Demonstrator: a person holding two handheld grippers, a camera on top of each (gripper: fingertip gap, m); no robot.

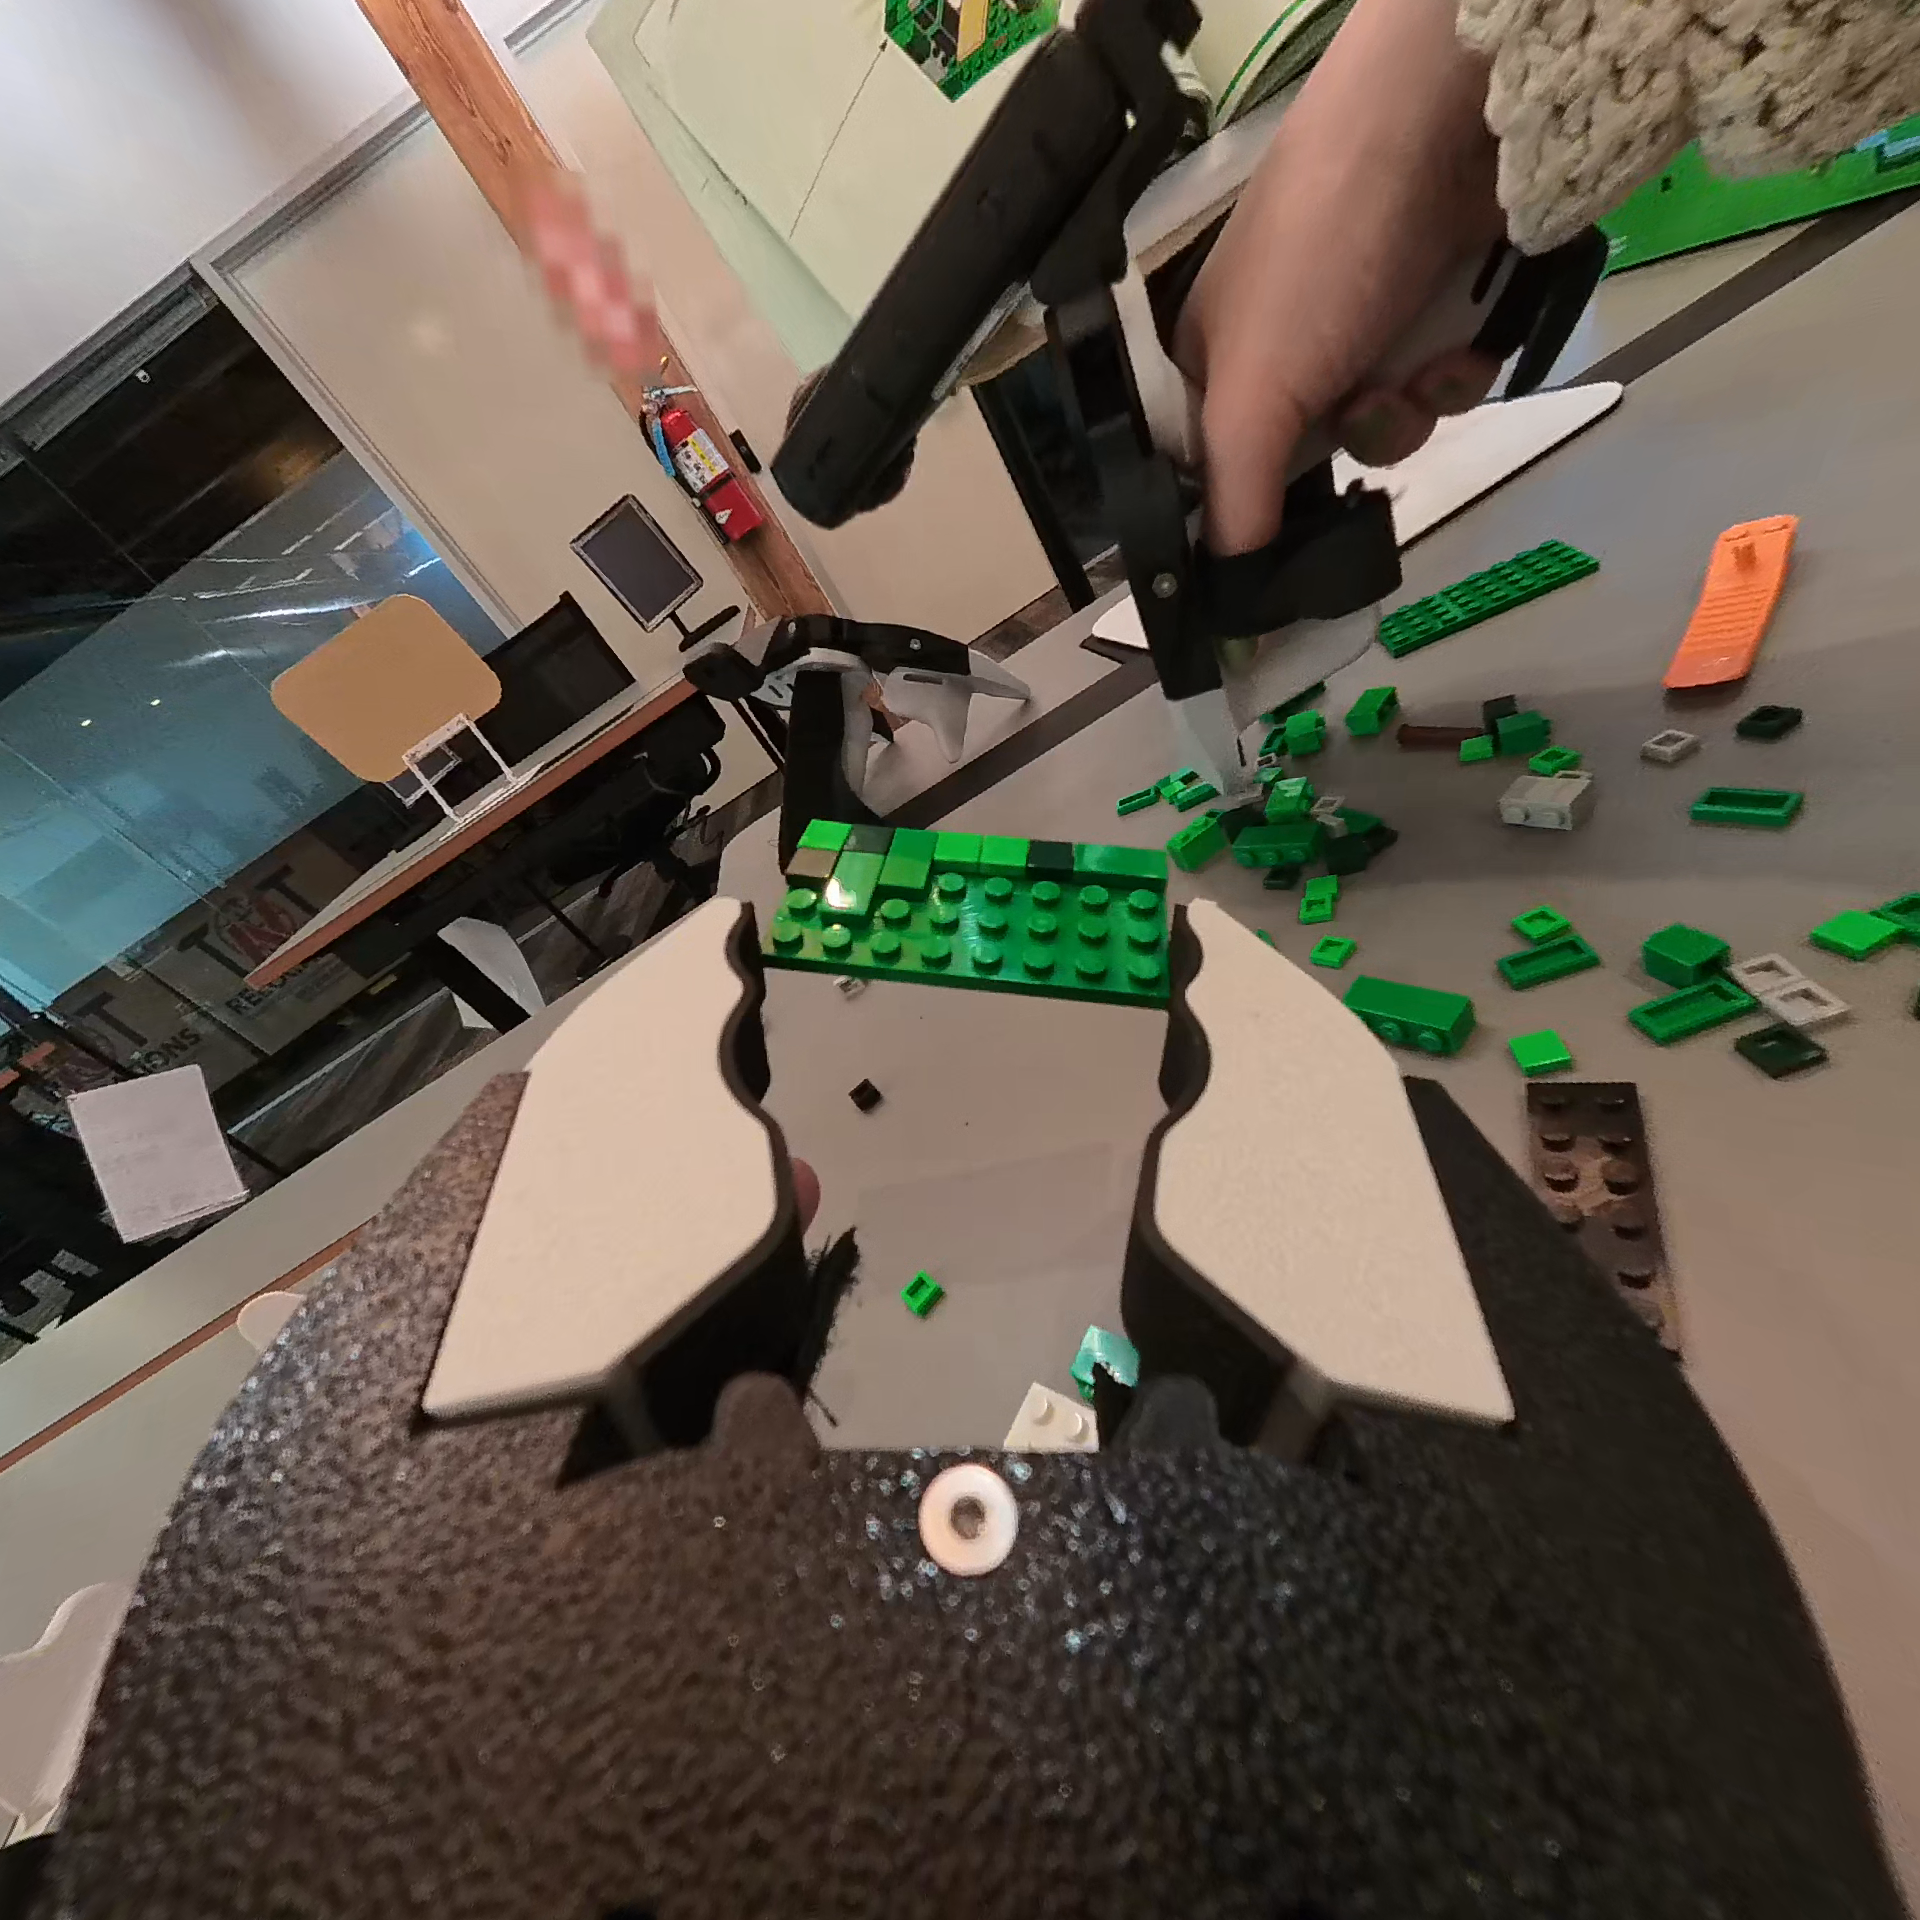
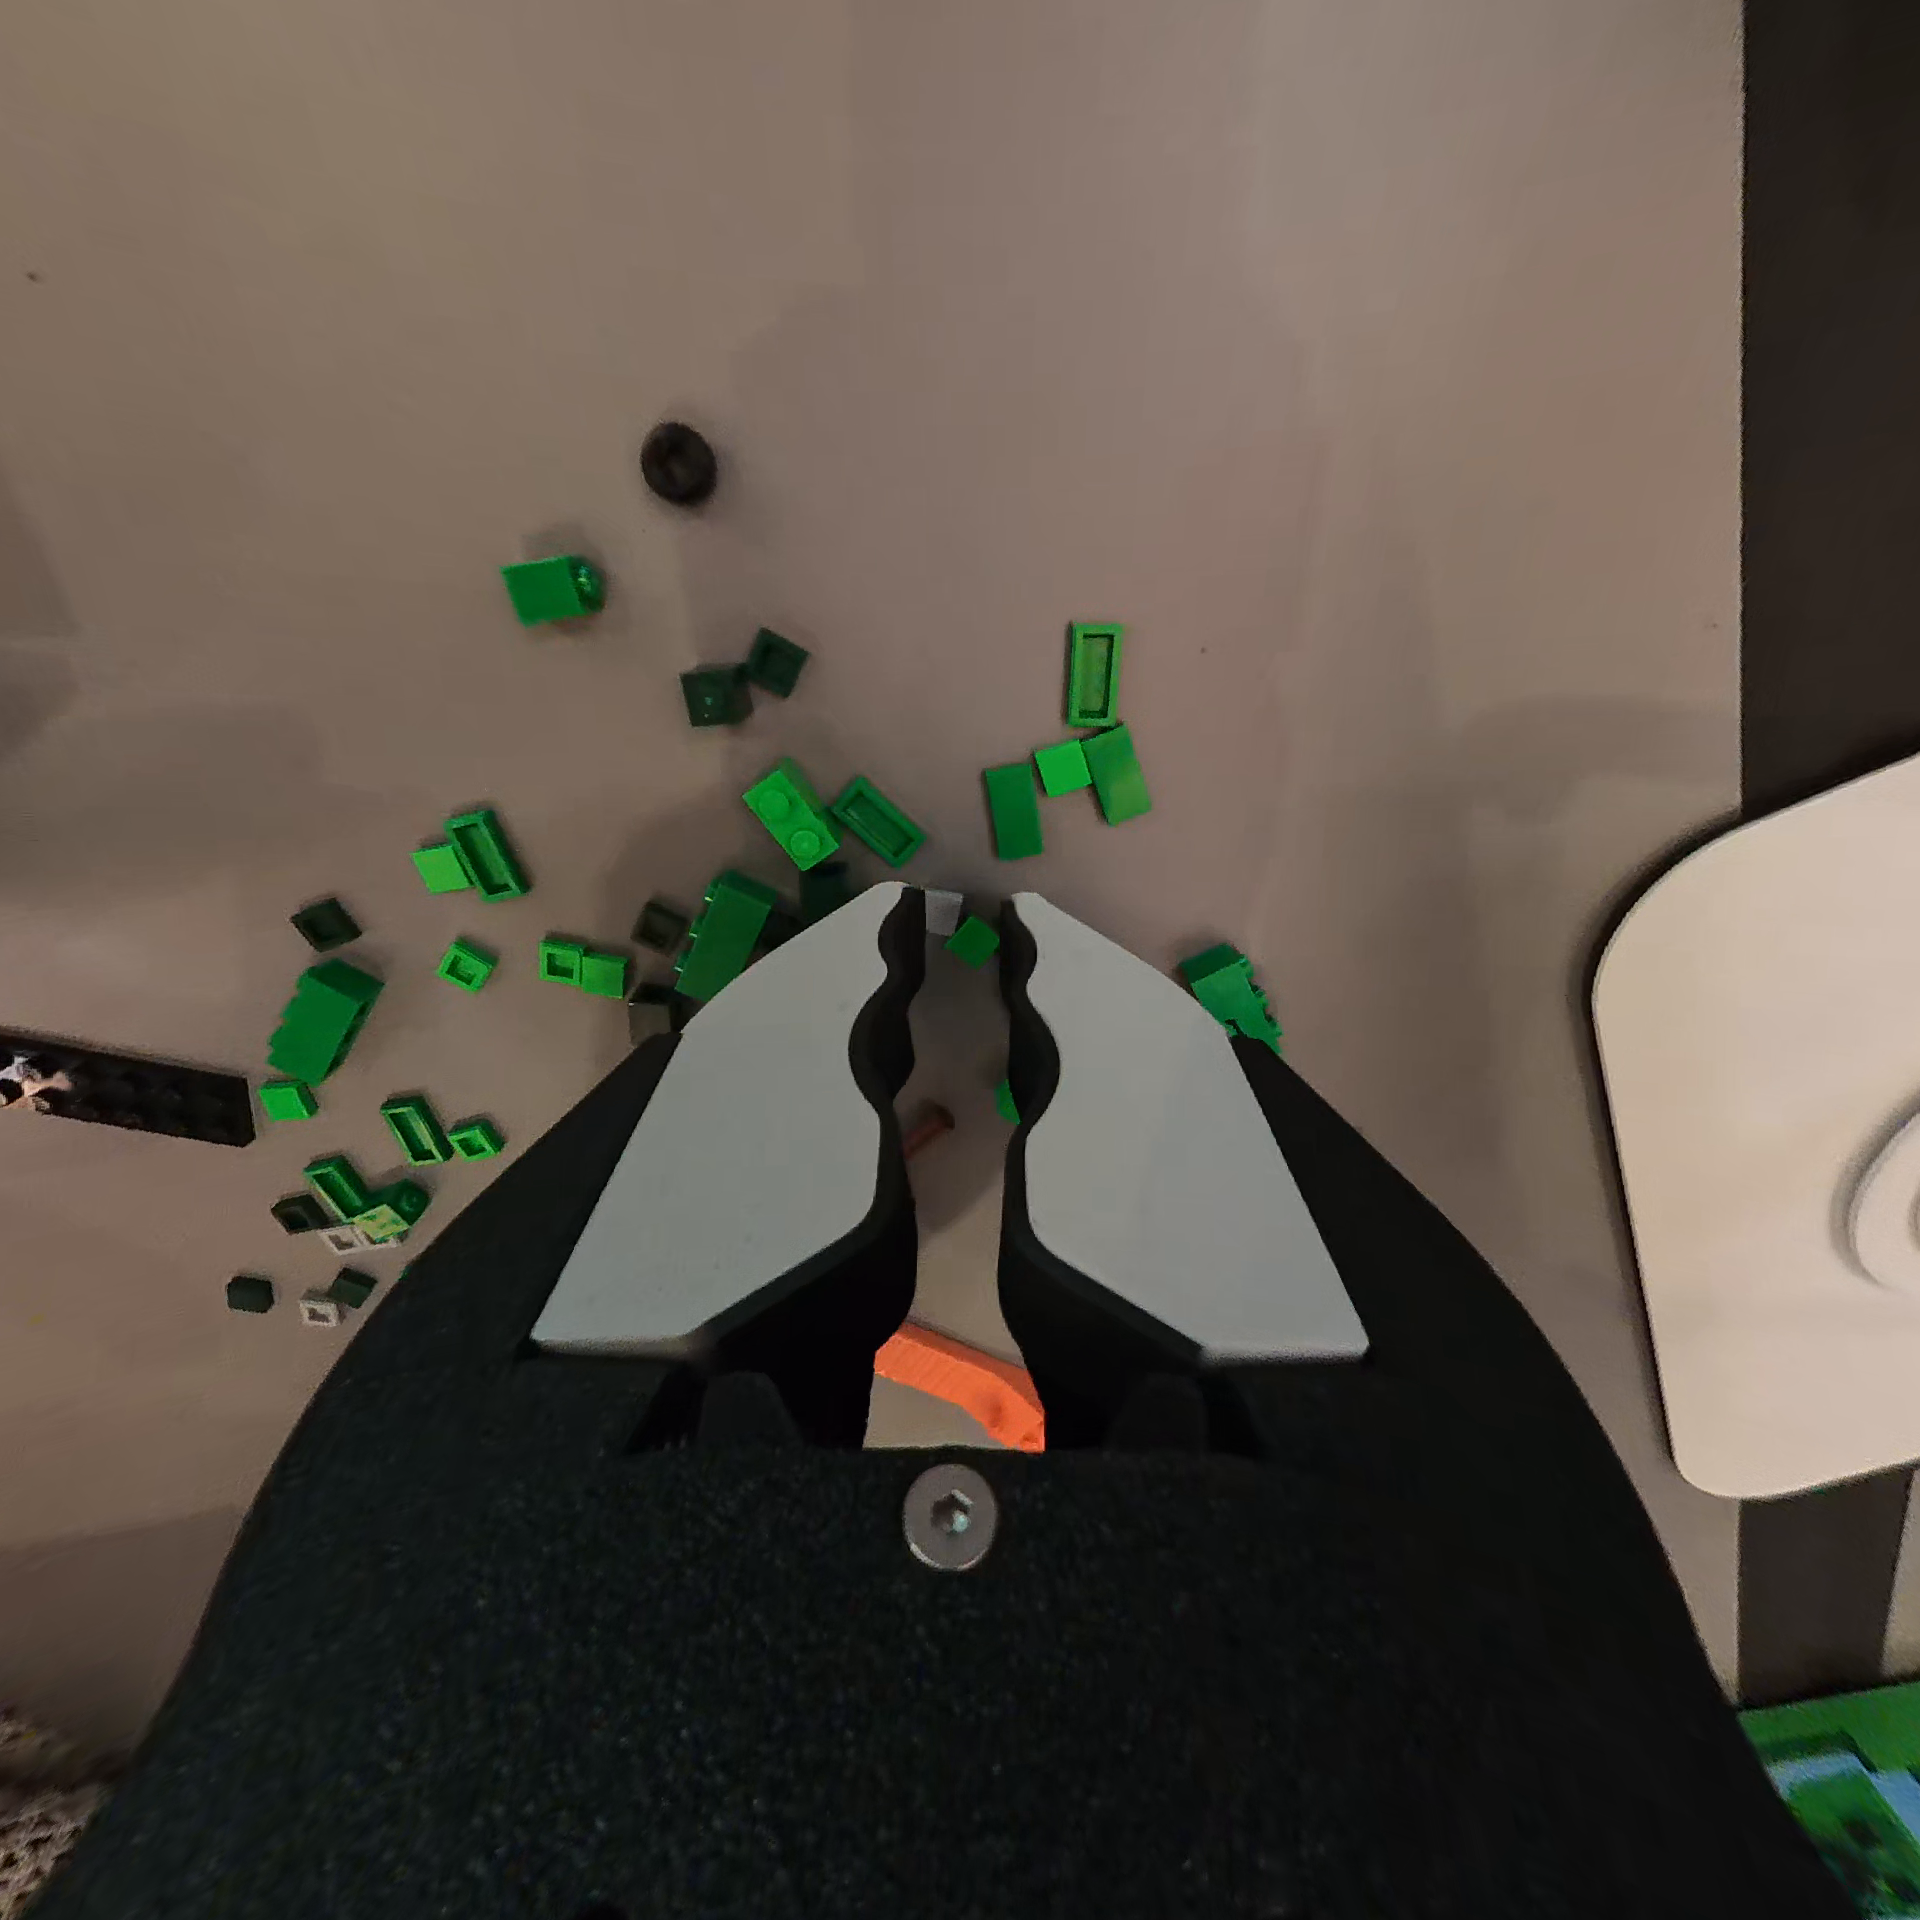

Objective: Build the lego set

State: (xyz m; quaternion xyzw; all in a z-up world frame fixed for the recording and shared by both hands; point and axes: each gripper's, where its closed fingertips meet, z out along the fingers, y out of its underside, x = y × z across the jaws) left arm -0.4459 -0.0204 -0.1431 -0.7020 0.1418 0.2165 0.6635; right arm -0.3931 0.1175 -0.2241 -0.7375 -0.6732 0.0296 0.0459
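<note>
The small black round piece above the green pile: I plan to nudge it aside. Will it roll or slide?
The small black round piece lies flat on the smooth grey table, so it probably slides. It looks light, so a nudge may skitter it.

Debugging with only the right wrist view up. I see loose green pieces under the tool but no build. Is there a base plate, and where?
Observer: Yes. A green base plate lies on the table just ahead of the left tool, beside the loose pile.
Operator: Anything on it?
Observer: One row of flat tiles along its far edge; the other studs are bare.
Operator: Left tool holding anything?
Observer: No. Its jaws stand wide open, with nothing between them.
</note>
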